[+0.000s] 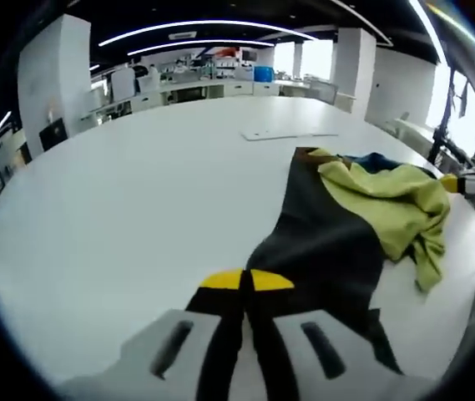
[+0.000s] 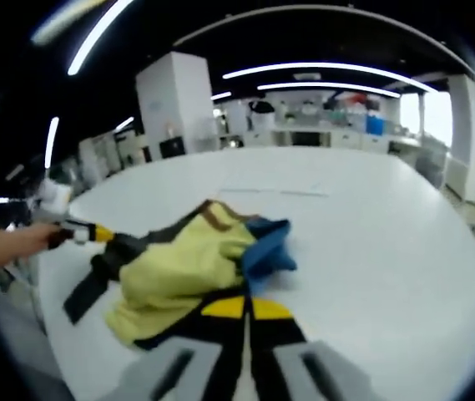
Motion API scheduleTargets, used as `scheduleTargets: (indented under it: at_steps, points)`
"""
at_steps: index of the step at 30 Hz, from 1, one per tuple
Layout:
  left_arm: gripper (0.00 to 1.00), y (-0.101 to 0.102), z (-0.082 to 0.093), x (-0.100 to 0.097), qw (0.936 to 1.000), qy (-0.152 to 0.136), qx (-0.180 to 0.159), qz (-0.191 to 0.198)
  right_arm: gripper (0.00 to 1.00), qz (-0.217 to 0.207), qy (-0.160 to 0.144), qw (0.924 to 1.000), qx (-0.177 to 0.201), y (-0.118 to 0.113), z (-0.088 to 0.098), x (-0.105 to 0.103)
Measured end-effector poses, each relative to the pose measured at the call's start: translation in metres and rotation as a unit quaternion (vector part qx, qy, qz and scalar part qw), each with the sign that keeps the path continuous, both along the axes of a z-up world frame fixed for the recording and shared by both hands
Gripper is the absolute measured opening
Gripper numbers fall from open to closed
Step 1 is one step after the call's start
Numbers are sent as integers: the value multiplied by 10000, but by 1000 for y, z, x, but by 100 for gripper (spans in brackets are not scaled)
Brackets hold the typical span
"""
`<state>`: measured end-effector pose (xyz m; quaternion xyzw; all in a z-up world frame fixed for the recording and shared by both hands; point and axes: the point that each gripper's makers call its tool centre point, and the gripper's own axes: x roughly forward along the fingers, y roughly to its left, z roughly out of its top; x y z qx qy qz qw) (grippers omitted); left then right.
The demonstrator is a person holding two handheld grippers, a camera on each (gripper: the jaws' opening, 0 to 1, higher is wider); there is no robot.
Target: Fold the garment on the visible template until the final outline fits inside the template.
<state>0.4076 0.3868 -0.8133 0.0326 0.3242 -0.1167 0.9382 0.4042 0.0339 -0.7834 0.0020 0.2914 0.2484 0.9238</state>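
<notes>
Across the left half of the left gripper view the white table (image 1: 120, 217) lies bare and smooth, its curved far edge running along the upper part of the frame and its near rim dropping off at lower left. Toward upper centre a thin flat pale sheet (image 1: 291, 134), perhaps the template, rests on the tabletop, well apart from the cloth. The garment (image 1: 346, 217) sprawls from bottom centre up toward the right: a long dark, matte panel with a crumpled yellow-green part heaped on it, a blue patch and a brown edge at its far end. It reaches close to the table's right rim.

At bottom centre the left gripper (image 1: 246, 282) has its yellow-tipped jaws pressed together on the dark fabric, pinching the near end of the garment.

Seen from the right gripper view, the table has wide open surface to the right and beyond the cloth, while the garment (image 2: 187, 267) sits bunched at left centre, soft and wrinkled, with a dark strip trailing toward the lower left edge. The right gripper (image 2: 246, 311) is likewise closed, its yellow tips clamped on a dark fold under the blue part. At far left the left gripper (image 2: 95, 233) shows beside a person's hand (image 2: 12, 244), touching the garment's dark end.
</notes>
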Motion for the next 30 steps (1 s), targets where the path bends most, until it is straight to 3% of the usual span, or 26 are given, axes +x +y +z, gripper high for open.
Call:
scheduleTargets:
  at_steps: [7, 17, 22, 30]
  points:
    - [0, 11, 2, 8, 9999, 32, 133, 51, 0, -246, 17, 9997, 77, -15, 5, 0]
    - [0, 30, 3, 24, 9995, 44, 257, 186, 0, -541, 36, 9985, -102, -47, 8, 8]
    - [0, 36, 2, 30, 9992, 65, 363, 164, 0, -600, 11, 9973, -428, -59, 8, 12]
    - [0, 49, -1, 40, 9984, 111, 524, 201, 0, -707, -111, 9929, -947, -85, 12, 36]
